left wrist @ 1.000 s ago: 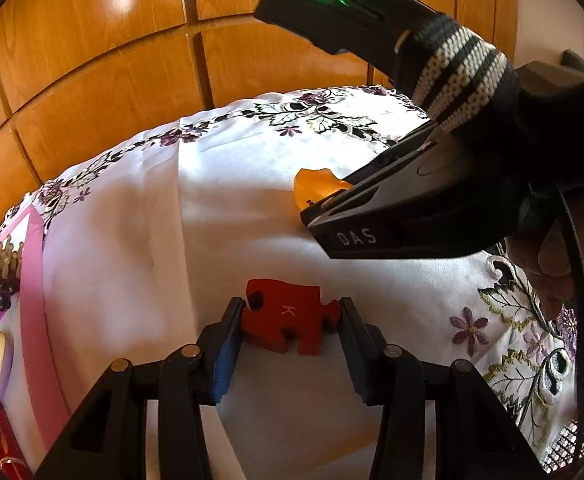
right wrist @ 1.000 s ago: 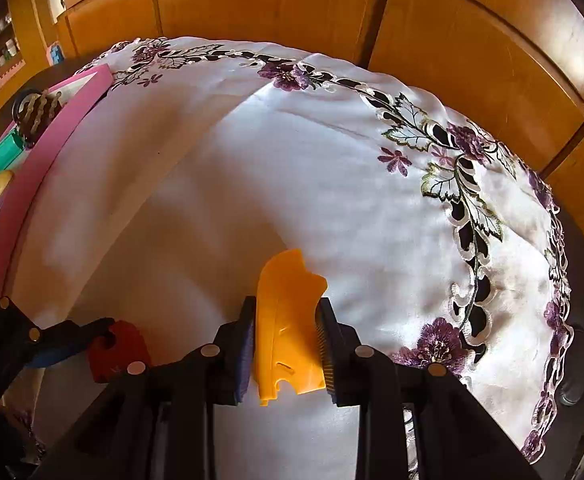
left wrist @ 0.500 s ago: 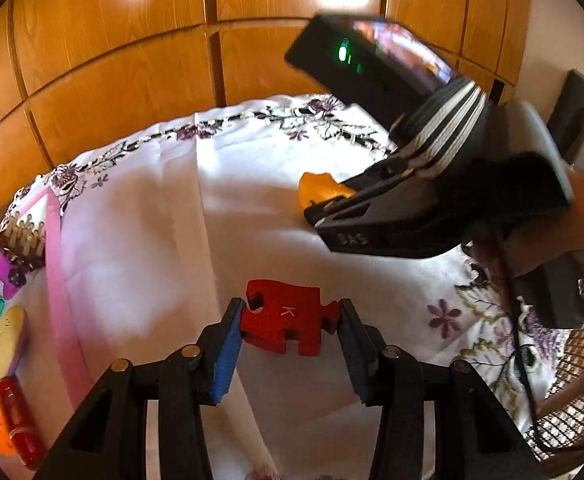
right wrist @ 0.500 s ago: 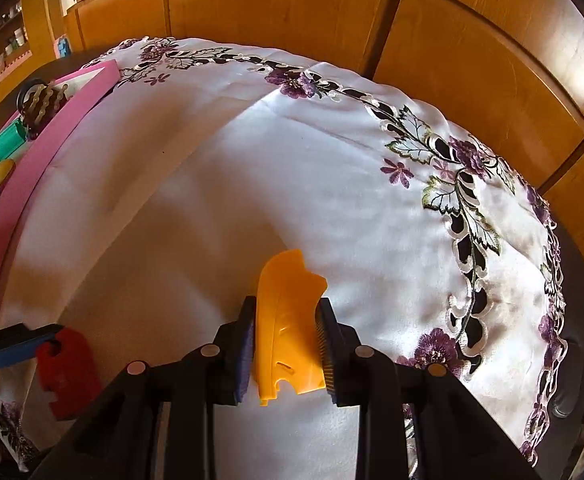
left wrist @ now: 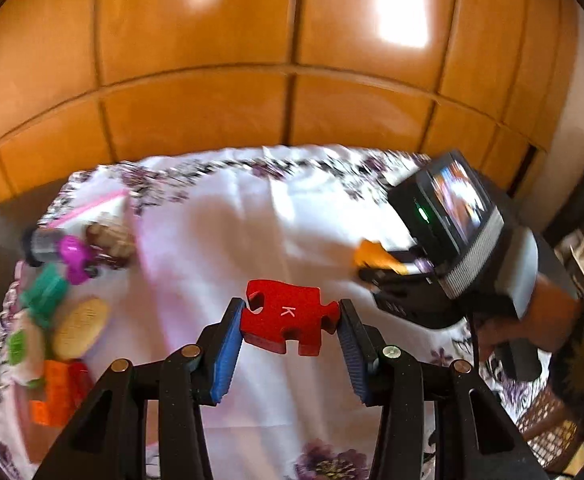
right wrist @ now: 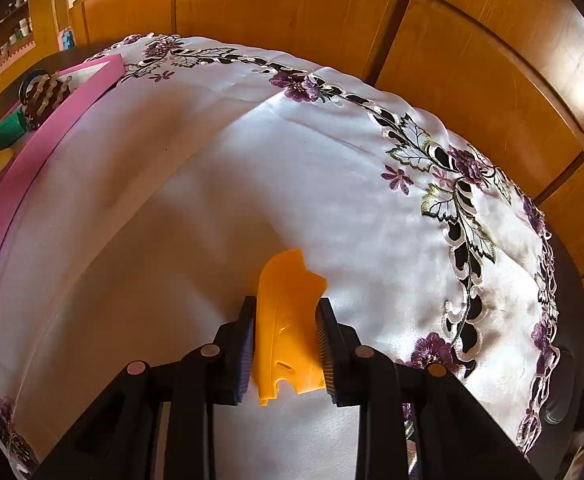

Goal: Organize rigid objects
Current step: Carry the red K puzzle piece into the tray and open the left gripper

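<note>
My left gripper [left wrist: 289, 320] is shut on a red puzzle piece [left wrist: 287, 320] marked K and holds it above the white embroidered tablecloth [left wrist: 219, 240]. My right gripper [right wrist: 285, 320] is shut on a flat orange plastic piece [right wrist: 287, 320], above the cloth [right wrist: 251, 168]. In the left wrist view the right gripper [left wrist: 376, 268] shows at the right with the orange piece [left wrist: 372, 254] in it. A pink tray [right wrist: 23, 168] at the left holds several small objects.
In the tray lie a green item [left wrist: 45, 290], a magenta item [left wrist: 73, 254], a yellow oval [left wrist: 79, 328] and an orange block [left wrist: 53, 392]. Wooden panels [left wrist: 292, 80] stand behind the table. The table's dark edge [right wrist: 568, 360] is at the right.
My left gripper has lifted the red puzzle piece and swung toward the tray, which now shows more fully. My right gripper has risen a little with the orange piece.
</note>
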A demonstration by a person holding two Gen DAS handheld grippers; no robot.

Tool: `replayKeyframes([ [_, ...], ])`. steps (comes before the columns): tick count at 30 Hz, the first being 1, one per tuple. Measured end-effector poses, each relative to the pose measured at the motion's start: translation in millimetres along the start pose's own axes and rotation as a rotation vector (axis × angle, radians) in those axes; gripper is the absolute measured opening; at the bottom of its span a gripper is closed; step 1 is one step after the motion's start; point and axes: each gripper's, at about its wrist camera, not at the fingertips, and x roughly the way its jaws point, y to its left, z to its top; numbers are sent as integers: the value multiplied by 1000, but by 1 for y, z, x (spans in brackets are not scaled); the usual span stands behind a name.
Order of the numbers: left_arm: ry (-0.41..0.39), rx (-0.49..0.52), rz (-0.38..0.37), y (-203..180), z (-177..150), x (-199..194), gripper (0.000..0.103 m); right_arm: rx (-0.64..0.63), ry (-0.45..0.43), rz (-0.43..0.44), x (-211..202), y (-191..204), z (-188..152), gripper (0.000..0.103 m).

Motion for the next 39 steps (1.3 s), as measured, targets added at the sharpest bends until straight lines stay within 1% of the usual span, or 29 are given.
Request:
replayKeyframes([
  [7,-23,-87,82,38,5,-24,47,-7,-4,-7,-2,1,1,28],
  [17,-72,-174,211,89,-3,-48,47,-22,-13,-17,-4,3,1,28],
  [20,-68,-199,240,102,-8,-51,47,-24,-15,-19,-4,4,2,28],
  [21,-68,-206,247,106,-9,-52,47,-28,2,-16,-5,4,2,28],
  [35,-69,-296,355,159,-32,-63,47,-40,-13,-29,-6,6,3,28],
  [39,-64,-305,384,170,-36,-63,47,-41,-13,-31,-6,7,3,28],
])
